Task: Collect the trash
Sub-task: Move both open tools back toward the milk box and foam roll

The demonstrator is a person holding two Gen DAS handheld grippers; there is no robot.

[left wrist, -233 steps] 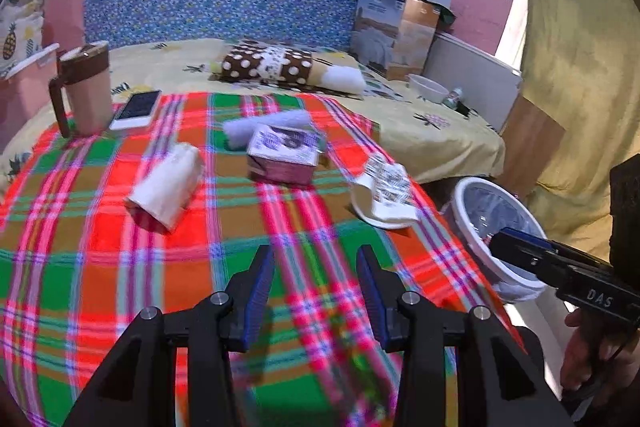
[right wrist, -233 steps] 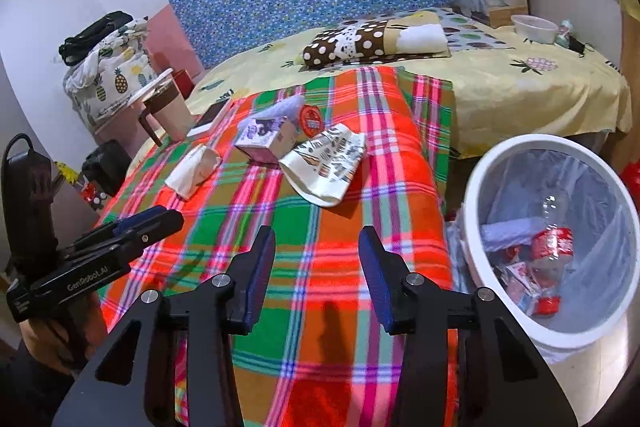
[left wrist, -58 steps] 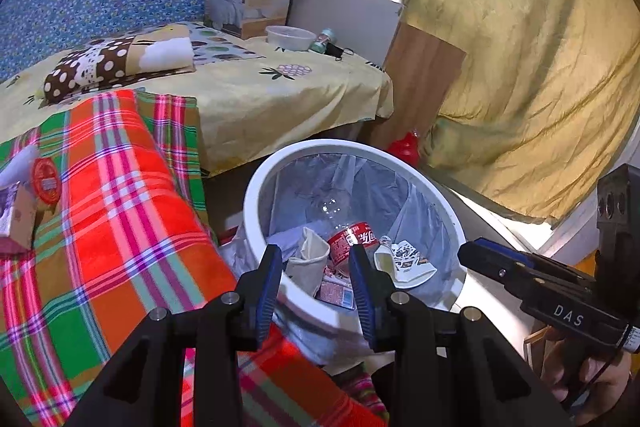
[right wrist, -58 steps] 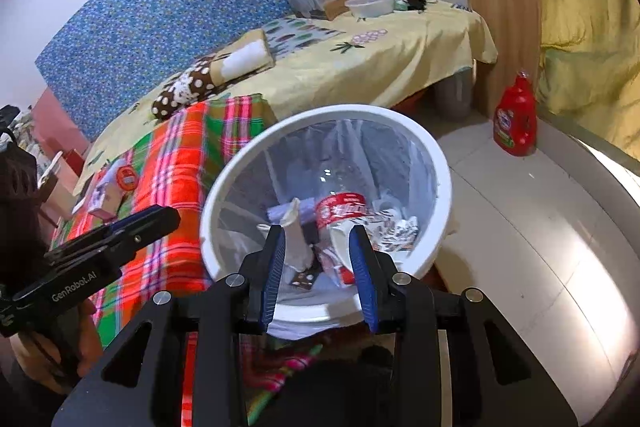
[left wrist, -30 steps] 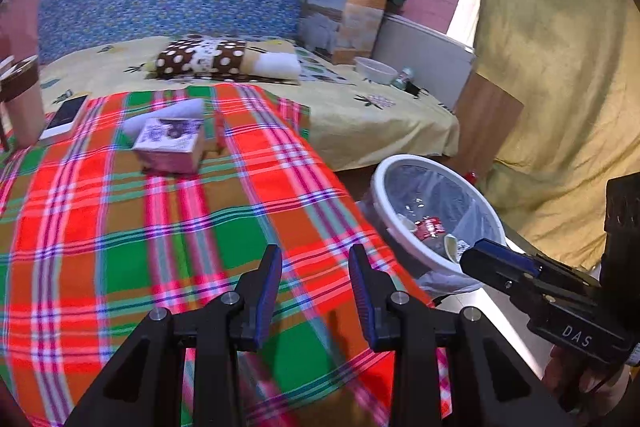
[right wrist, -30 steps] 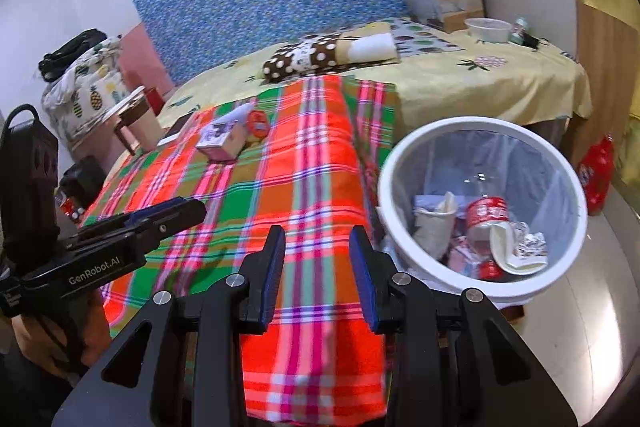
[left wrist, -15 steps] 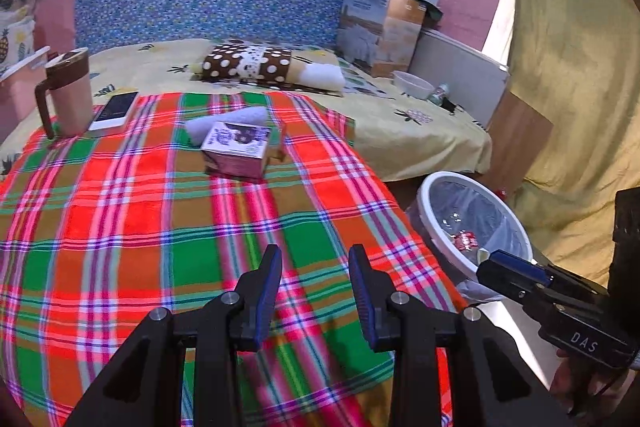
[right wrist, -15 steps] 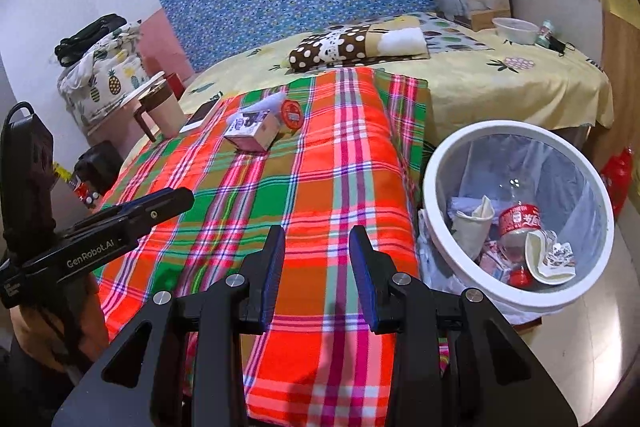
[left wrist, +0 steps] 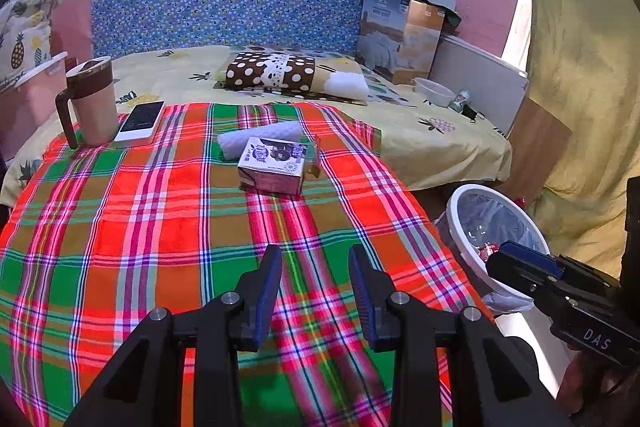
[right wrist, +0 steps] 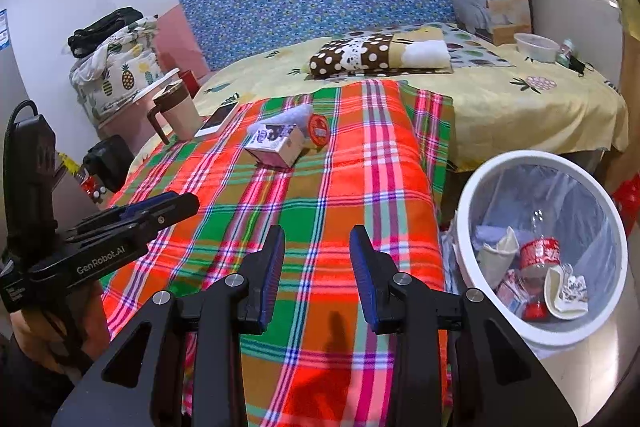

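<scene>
Both claws empty, jaws parted with only plaid cloth showing between the blue pads: left gripper (left wrist: 315,291) and right gripper (right wrist: 317,273) alike, each hovering over the near part of the red, green and orange checked blanket (left wrist: 168,227).

Remaining trash lying together toward 12 o'clock from both claws, well apart from them:
- small purple and white cardboard drink carton (left wrist: 273,165), lying on its side on the blanket;
- white rolled paper or tissue (left wrist: 260,139), touching the carton from behind;
- round red lid or cup top (right wrist: 318,130), leaning just beside the carton at its 3 o'clock in the right wrist view.

White round plastic bin with clear liner (right wrist: 476,187) standing on the floor at 3 o'clock of the bed edge, already holding a cup, a bottle and wrappers.

Judged handling: carton probably light and likely empty, walls soft enough to dent, so best taken across the two narrow sides, with moderate squeeze. Roll very light and soft, easy to crush; grip at the middle. Lid thin, possibly slippery; pinch on the rim.

Brown and beige mug (left wrist: 90,103) and white phone (left wrist: 141,121) at 10 o'clock, probably not trash.
</scene>
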